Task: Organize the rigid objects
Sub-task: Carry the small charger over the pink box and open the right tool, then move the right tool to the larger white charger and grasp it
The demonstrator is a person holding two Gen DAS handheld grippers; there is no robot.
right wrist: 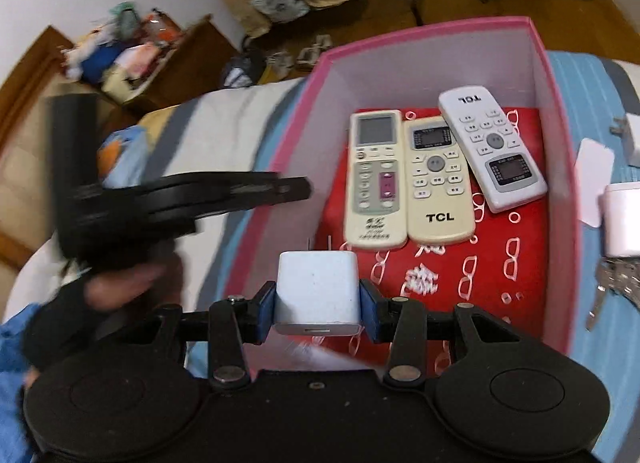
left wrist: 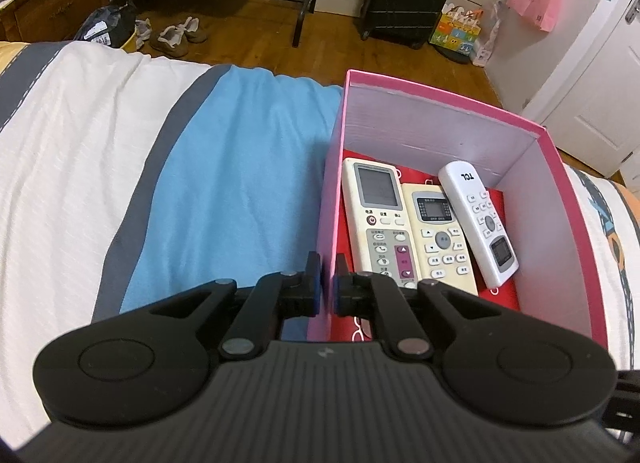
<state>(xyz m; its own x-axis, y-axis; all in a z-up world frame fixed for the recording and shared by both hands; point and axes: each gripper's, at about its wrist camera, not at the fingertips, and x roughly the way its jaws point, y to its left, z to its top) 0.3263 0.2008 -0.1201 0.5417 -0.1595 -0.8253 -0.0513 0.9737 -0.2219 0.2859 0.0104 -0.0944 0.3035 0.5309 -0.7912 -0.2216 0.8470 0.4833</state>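
The right gripper (right wrist: 317, 301) is pinching a white charger plug (right wrist: 316, 291) between its blue pads (right wrist: 266, 313) — the block is sitting squarely between the jaws, its two prongs pointing forward over the near wall of the pink box (right wrist: 560, 143). The plug is hanging just above that near edge, over the red lining.

The left gripper (left wrist: 328, 283) is gripping the left wall of the pink box (left wrist: 440, 103), its jaws nearly pressed together with one finger outside the wall and one inside. In the right wrist view this gripper (right wrist: 296, 185) is showing as a blurred black shape at the box's left rim, with the gloved left hand (right wrist: 80, 303) below it.

Inside the box three remotes are lying side by side on the red floor: a cream remote (right wrist: 374, 179) on the left, a yellowish remote (right wrist: 438, 179) touching it in the middle, and a white remote (right wrist: 492, 147) tilted on the right, its near end overlapping the middle one.

Outside the box's right wall, more white chargers (right wrist: 622, 219) and some keys (right wrist: 612, 283) are resting on the blue bedspread (left wrist: 240, 183).
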